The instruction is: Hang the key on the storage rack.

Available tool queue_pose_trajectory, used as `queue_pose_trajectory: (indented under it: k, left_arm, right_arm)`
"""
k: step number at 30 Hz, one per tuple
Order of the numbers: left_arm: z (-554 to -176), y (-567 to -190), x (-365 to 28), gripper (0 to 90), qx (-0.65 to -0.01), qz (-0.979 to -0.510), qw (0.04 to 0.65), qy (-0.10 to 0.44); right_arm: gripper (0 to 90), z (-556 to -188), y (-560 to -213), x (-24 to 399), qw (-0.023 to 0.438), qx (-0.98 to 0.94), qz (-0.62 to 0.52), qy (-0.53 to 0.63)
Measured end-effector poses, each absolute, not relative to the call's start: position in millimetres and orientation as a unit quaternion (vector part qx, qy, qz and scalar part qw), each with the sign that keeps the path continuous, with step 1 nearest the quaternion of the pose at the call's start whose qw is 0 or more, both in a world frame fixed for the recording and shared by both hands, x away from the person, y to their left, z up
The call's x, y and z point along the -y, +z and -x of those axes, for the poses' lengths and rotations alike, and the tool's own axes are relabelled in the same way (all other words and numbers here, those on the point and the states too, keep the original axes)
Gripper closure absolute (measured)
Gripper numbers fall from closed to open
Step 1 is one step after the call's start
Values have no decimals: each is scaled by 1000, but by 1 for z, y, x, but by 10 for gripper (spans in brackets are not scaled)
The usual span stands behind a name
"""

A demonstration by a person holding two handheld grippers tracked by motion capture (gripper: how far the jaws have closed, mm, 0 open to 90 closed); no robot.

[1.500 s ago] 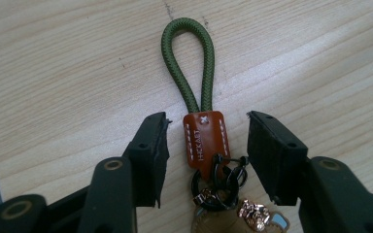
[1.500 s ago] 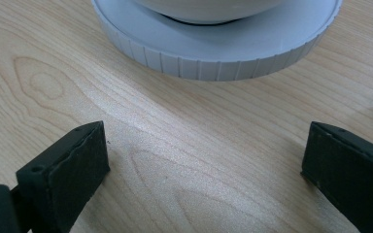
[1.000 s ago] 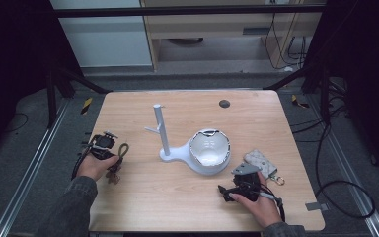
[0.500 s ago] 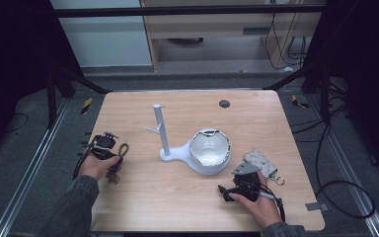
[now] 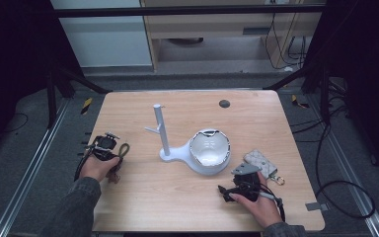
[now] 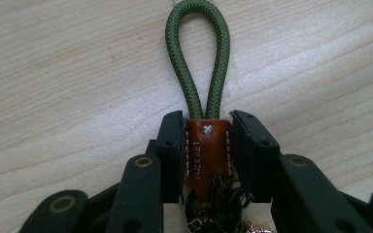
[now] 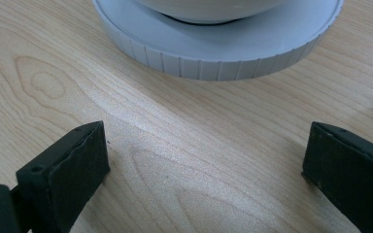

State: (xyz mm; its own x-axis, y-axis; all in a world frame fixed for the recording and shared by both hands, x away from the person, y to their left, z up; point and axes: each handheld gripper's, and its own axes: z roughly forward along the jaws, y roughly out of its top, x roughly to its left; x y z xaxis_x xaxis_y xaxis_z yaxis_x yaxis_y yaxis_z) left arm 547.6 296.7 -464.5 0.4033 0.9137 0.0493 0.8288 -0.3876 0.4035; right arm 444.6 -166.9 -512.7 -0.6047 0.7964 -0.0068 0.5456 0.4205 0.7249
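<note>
A keychain with a green braided cord loop (image 6: pixel 197 63) and a brown leather tab (image 6: pixel 207 150) lies on the wooden table. My left gripper (image 6: pixel 207 145) is shut on the leather tab, with metal rings bunched below it. In the high view the left gripper (image 5: pixel 104 146) rests at the table's left edge with the cord loop (image 5: pixel 123 150) beside it. My right gripper (image 7: pixel 204 160) stands open just above the table, facing the ribbed base of a white stand (image 7: pixel 213 43). The high view shows the right gripper (image 5: pixel 239 185) in front of the white bowl (image 5: pixel 209 151).
A white stand with an upright peg (image 5: pixel 161 129) and a bowl-shaped dish sits mid-table. A small patterned grey pouch (image 5: pixel 261 163) with a clasp lies right of the right gripper. A dark round spot (image 5: pixel 223 103) marks the table's far side.
</note>
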Motion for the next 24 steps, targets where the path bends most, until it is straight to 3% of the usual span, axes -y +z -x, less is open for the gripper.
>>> queue_pose_trajectory:
  k: [14,24]
  left_arm:
    - [-508,-424,-304,662,-502,-794,271,208]
    - [-481,-407,-298,662,-474,-785,328,226]
  right_arm:
    - [18,-445,-513,167,177,-824,-409,351]
    - [3,-447,-513,165,177,-823,-411,350]
